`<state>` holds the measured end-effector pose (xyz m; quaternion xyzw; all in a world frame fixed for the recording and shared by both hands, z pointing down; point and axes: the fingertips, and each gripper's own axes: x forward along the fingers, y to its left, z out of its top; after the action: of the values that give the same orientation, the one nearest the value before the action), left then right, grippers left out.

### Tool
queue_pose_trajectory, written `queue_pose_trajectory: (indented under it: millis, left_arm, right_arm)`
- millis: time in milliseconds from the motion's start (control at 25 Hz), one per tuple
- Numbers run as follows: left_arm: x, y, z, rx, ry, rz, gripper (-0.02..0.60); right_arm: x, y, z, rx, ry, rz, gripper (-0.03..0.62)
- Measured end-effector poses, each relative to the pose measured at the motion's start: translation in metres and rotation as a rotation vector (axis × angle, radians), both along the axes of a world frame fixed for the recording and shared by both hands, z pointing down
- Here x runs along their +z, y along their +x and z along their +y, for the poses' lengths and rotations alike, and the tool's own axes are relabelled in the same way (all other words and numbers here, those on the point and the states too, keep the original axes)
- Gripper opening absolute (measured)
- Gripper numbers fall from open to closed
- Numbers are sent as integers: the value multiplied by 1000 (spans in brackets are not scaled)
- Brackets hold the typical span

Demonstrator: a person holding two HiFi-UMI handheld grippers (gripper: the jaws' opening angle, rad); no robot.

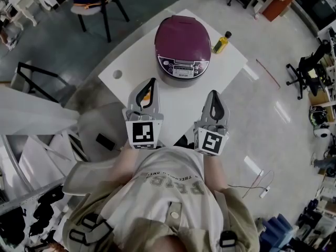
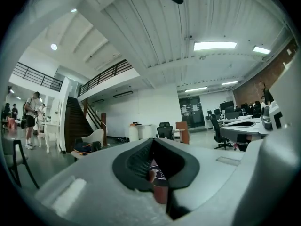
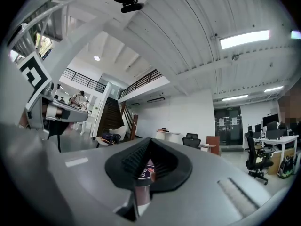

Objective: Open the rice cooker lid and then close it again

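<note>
A rounded rice cooker with a glossy plum-coloured lid (image 1: pixel 182 38) sits near the far corner of a white rectangular tabletop (image 1: pixel 176 106). Its lid is down flush on the body and its silver button panel (image 1: pixel 184 67) faces the person. With the lid shut, the scene fits either a cooker waiting to be opened or one already closed again.

The left hand-held gripper (image 1: pixel 153 82) and the right hand-held gripper (image 1: pixel 214 93) are held side by side over the near edge of the tabletop, just short of the cooker. Both point roughly level at its front, a stance that keeps the panel and the lid's front edge within easy reach. In both gripper views the ribbed black pads of each pair of jaws meet, with nothing caught between them.

Each gripper is a smooth grey plastic wedge tapering to a point, with a cube of black-and-white square markers (image 1: pixel 143 134) at its base.

A small bottle of yellow liquid with a dark cap (image 1: pixel 221 42) stands just right of the cooker, clear of the lid. A round cable hole (image 1: pixel 117 74) pierces the tabletop at the left.
</note>
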<state>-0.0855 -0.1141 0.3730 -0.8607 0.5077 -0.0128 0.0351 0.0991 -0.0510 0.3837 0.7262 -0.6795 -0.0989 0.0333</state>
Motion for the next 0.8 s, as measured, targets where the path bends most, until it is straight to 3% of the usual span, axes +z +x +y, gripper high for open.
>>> queue_pose_trajectory:
  millis: [320,800]
  left_arm:
    - [-17,5,7,37,101,7,9]
    - [-14,5,8,40,108,18,9]
  right_arm:
    - [-8,-7,3,-21,22,16,2]
    - [-10,-11,-1,-35,9,35,0]
